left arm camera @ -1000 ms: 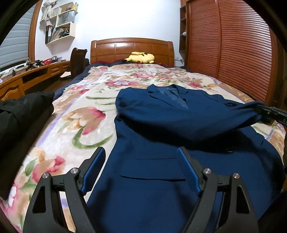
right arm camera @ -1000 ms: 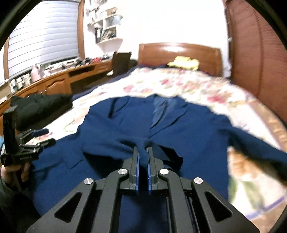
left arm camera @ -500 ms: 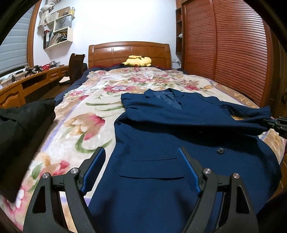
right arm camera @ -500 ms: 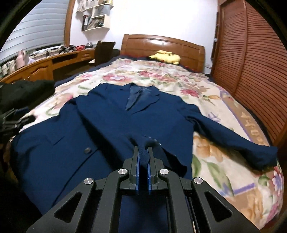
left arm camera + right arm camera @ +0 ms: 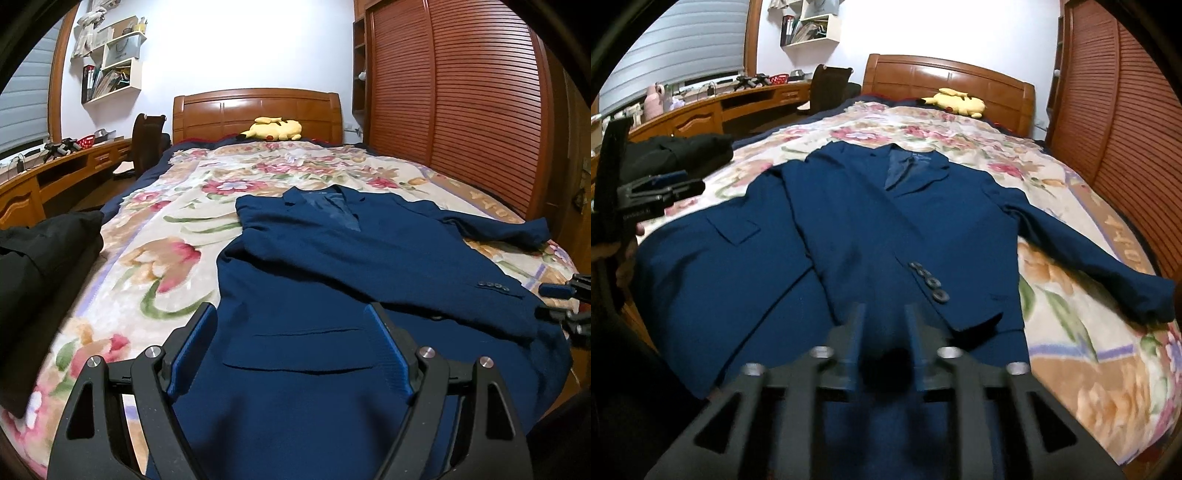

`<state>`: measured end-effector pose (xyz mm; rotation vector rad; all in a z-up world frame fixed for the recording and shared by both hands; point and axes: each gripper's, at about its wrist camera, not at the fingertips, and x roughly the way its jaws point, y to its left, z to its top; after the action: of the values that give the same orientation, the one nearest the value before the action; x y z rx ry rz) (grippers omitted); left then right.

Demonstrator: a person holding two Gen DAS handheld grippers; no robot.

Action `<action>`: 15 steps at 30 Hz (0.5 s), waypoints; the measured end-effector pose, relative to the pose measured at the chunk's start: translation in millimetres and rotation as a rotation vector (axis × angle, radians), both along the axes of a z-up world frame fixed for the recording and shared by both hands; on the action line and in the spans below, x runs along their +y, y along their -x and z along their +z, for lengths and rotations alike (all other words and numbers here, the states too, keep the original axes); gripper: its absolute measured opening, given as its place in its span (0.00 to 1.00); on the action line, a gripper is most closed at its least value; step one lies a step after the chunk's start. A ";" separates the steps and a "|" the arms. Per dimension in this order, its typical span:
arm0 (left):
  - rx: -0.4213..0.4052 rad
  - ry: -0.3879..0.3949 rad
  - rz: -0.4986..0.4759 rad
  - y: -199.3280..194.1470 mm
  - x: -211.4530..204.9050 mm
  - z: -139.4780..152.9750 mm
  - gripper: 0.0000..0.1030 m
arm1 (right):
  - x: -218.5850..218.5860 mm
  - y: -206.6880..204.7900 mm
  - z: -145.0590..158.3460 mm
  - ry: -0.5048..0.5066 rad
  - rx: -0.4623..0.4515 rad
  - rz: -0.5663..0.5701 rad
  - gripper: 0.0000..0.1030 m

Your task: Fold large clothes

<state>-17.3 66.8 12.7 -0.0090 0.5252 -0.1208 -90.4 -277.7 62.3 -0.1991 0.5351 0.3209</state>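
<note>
A dark blue suit jacket lies face up on the flowered bedspread, collar toward the headboard. One sleeve is folded across its front, cuff buttons showing; the other sleeve stretches out to the right. My left gripper hovers open over the pocket near the hem, nothing between its blue pads. My right gripper is opening just behind the folded cuff; blue cloth shows below the gap, not pinched. It also shows at the edge of the left wrist view.
A folded black garment sits at the bed's left edge. A yellow plush toy lies by the wooden headboard. A slatted wardrobe runs along the right; a desk and chair stand left.
The right gripper carried the sleeve cuff across the jacket, then its jaws parted and let it go; the sleeve now lies flat. The left gripper stayed open and barely moved.
</note>
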 end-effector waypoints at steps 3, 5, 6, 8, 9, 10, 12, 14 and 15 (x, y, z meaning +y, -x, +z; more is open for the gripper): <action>0.002 0.003 -0.013 1.7 -3.3 -1.8 0.80 | -5.3 4.2 3.9 -0.006 -0.030 0.001 0.69; 0.003 -0.003 -0.021 2.0 -7.3 -2.6 0.80 | -4.9 0.2 5.3 -0.019 -0.033 -0.009 0.69; 0.002 -0.005 -0.024 2.1 -9.5 -2.4 0.80 | -3.1 -0.9 4.7 -0.031 -0.033 -0.007 0.69; -0.004 -0.002 -0.032 3.1 -13.3 -1.6 0.80 | 2.5 -3.6 0.1 -0.045 -0.034 0.019 0.69; -0.005 0.000 -0.034 2.8 -15.1 -1.3 0.80 | 5.4 -8.7 -3.7 -0.039 -0.018 0.026 0.69; -0.006 0.002 -0.037 3.0 -16.6 -1.2 0.80 | 8.5 -14.6 -8.8 -0.032 -0.002 0.035 0.69; -0.005 0.002 -0.039 3.1 -19.0 -0.7 0.80 | 14.2 -25.9 -20.5 -0.012 0.015 0.050 0.69; -0.008 -0.001 -0.040 3.2 -20.7 0.3 0.80 | 17.1 -41.3 -35.0 0.006 0.063 0.042 0.65; -0.013 -0.001 -0.044 4.5 -22.1 1.4 0.80 | 16.8 -47.4 -42.2 0.002 0.085 0.045 0.65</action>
<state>-21.8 44.7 14.0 0.0043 0.5122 -0.1634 -43.0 -260.9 20.2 -0.2008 0.6153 0.3742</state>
